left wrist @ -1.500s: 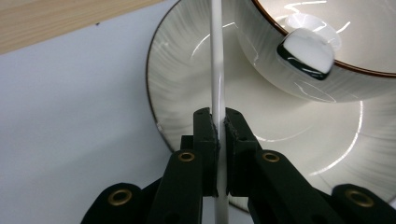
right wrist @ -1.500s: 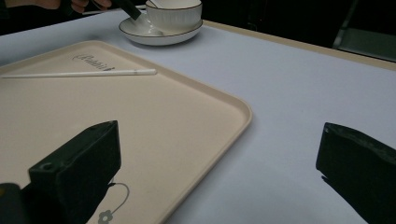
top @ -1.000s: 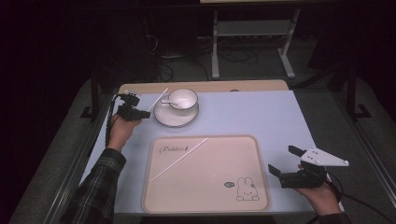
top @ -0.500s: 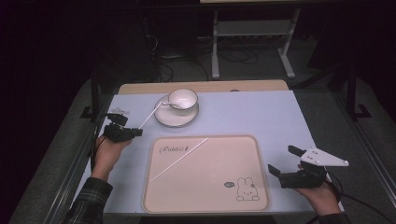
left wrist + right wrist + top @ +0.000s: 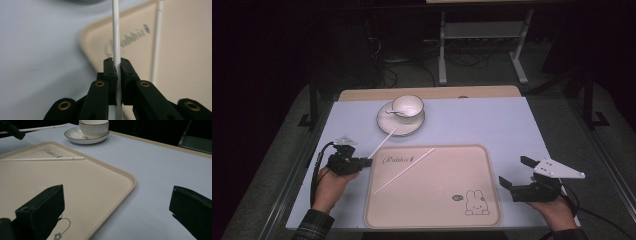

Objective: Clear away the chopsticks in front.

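— What's changed?

— My left gripper [image 5: 368,162], clamped on a thin white chopstick [image 5: 382,143], has come back from the white saucer [image 5: 384,125] to the beige tray's [image 5: 432,220] left edge.

— So?

— Probably it joins the second chopstick [image 5: 404,170] there. My right gripper [image 5: 515,172] rests spread.

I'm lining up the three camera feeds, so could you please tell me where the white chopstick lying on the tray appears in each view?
High view: the chopstick on the tray lies diagonally across the tray's upper left, right of the left tool.
Left gripper view: it runs down the right side, beside the clamped chopstick.
Right gripper view: it lies across the upper left.
Shared landmark: the script lettering on the tray.
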Demonstrator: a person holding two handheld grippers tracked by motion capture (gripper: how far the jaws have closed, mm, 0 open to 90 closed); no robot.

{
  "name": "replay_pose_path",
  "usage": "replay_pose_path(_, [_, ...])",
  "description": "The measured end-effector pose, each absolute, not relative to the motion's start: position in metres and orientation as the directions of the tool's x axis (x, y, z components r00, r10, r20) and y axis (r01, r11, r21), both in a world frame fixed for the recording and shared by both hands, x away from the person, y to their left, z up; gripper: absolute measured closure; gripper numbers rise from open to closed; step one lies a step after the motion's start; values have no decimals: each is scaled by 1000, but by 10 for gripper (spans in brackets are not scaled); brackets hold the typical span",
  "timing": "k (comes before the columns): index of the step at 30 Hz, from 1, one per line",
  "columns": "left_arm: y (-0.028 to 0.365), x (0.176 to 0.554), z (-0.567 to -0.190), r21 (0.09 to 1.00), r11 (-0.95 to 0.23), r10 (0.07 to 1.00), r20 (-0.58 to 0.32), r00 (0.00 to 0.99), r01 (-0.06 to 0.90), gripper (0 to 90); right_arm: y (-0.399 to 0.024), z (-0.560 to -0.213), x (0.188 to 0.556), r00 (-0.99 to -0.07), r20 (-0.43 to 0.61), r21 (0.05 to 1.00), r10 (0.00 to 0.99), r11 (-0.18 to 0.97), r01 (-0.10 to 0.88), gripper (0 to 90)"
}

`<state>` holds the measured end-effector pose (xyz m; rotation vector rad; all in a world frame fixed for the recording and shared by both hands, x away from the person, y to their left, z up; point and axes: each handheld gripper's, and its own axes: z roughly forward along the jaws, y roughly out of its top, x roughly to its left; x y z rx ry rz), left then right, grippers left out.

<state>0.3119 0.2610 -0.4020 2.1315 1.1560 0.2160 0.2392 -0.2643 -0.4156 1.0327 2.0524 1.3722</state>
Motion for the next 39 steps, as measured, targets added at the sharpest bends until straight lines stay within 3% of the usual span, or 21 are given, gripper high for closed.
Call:
replay_pose_path(15, [184,298,-427,583,-532,655,-177,735,614,845,-264,-416,239,-611,29,916,791,224,332,0])
replay_pose_path(39, [175,308,-435,607,-533,662,-134,738,589,828,-263,-416,240,-614,27,915,789,227,333,0])
